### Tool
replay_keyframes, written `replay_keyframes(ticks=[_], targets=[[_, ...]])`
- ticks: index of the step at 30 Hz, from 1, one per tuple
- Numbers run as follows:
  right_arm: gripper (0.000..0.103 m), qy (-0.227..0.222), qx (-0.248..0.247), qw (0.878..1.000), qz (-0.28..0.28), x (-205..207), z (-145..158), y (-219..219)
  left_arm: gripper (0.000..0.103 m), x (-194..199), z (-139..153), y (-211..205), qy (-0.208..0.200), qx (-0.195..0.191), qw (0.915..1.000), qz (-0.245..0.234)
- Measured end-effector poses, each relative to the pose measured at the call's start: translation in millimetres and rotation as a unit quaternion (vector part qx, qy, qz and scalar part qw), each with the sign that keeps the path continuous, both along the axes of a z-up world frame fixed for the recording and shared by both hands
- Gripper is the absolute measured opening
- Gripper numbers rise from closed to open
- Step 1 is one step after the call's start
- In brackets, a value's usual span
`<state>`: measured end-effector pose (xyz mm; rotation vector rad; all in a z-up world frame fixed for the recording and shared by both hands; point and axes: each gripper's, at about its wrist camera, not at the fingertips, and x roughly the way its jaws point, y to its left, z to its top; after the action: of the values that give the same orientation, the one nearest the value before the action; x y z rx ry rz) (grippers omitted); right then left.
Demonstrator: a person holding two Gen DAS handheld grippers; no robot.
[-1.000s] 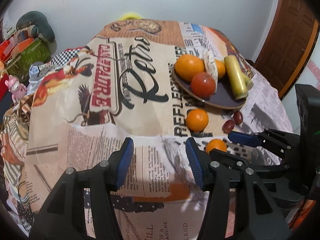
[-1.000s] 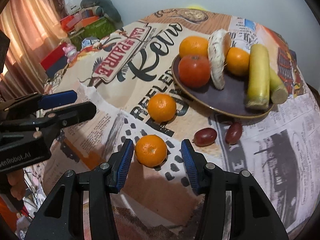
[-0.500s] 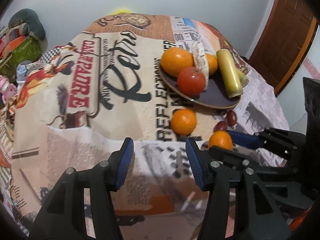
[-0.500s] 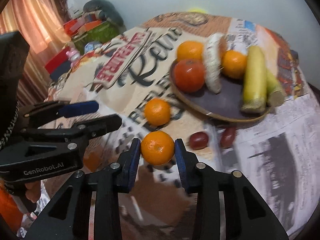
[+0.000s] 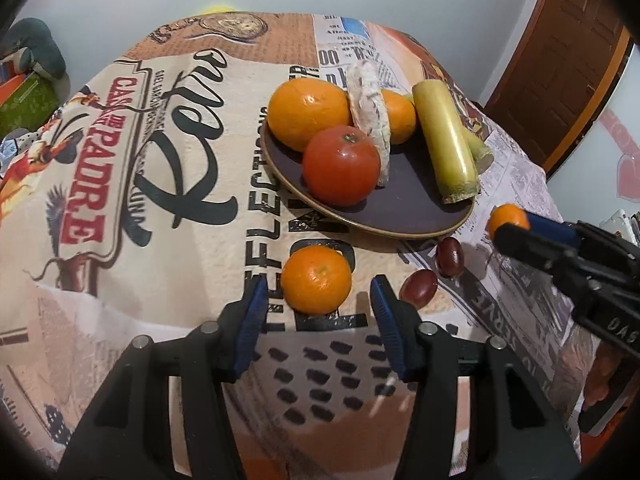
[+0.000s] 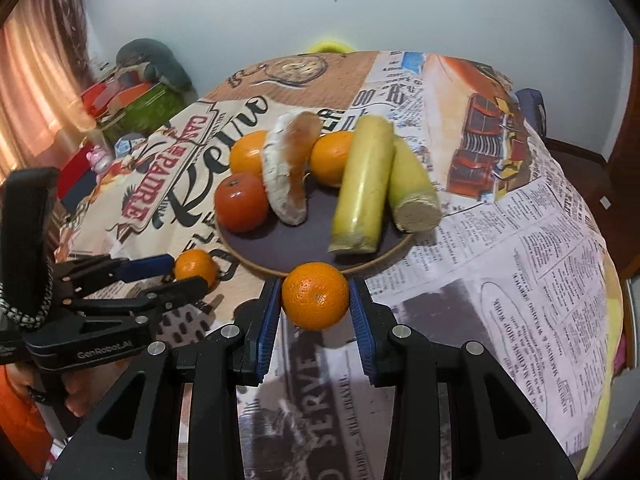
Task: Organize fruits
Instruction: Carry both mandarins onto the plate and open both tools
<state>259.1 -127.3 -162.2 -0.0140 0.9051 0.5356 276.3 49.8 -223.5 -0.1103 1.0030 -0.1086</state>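
A dark plate [image 5: 412, 210] on the printed tablecloth holds two oranges, a red tomato [image 5: 341, 165], a white bread piece and two yellow-green stalks. My left gripper [image 5: 318, 304] is open around a loose mandarin [image 5: 316, 279] on the cloth; the pads are apart from it. Two dark red grapes [image 5: 418, 287] lie to its right. My right gripper [image 6: 315, 312] is shut on a second mandarin [image 6: 315, 295], held just before the plate's [image 6: 276, 254] near rim. It also shows in the left wrist view [image 5: 507, 217].
The table drops off at the right edge [image 6: 600, 280]. Toys and boxes [image 6: 132, 92] sit on the floor at the left by a curtain. A brown door [image 5: 568, 60] stands at the right.
My right gripper closed on its mandarin, lifted it and carried it toward the plate. My left gripper moved forward and now straddles the other mandarin.
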Motion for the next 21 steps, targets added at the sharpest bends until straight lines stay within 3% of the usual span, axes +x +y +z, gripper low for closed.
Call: replay_keyframes(ticks=[3,10,21], targets=[[0.032,-0.001,0.004,1.000,-0.003,2.0,0.3,-2.2,0.037,3.5,-4.0,-0.4,0.001,0.001,1.0000,0.003],[0.032,-0.009,0.006,1.000,-0.002,7.1,4.2,-1.4,0.037,2.6,3.5,3.0,-0.009,-0.010,0.9999,0.003],[0.032,-0.040,0.020,0.999,-0.011,23.6,27.5,-2.7,0.037,8.6,47.8,-7.1,-0.066,-0.032,0.9973,-0.007]])
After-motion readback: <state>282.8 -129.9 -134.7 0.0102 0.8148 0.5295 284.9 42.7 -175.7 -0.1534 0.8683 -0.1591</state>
